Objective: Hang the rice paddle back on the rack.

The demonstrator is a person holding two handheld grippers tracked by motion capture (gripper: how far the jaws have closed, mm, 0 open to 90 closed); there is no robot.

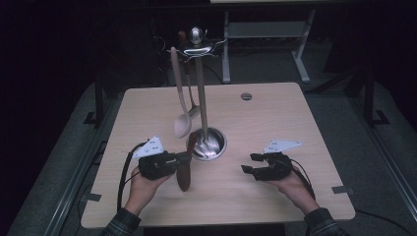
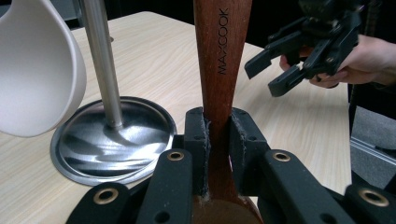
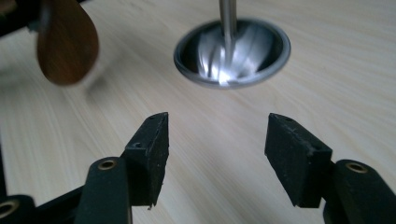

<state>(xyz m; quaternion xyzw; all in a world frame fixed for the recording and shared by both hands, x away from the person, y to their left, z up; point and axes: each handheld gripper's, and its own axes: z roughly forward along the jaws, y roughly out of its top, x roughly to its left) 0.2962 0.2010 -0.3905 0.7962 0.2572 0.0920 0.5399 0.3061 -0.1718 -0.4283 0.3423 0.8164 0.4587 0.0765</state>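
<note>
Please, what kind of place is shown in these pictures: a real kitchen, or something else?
Probably a workshop or test room, not a kitchen. The light wooden table stands on a dark floor and carries one metal utensil stand. The left gripper clamps a brown wooden spoon; the right gripper is open.

Wooden spoon (image 2: 223,70) handle top cut off.

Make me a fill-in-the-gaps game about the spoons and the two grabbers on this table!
1. The left gripper is shut on the ____ wooden spoon.
2. The right gripper has its jaws ____, with nothing between them.
3. The white spoon hangs from the metal ____.
4. The stand's round base sits on the wooden ____.

Missing words: brown; open; stand; table
</note>
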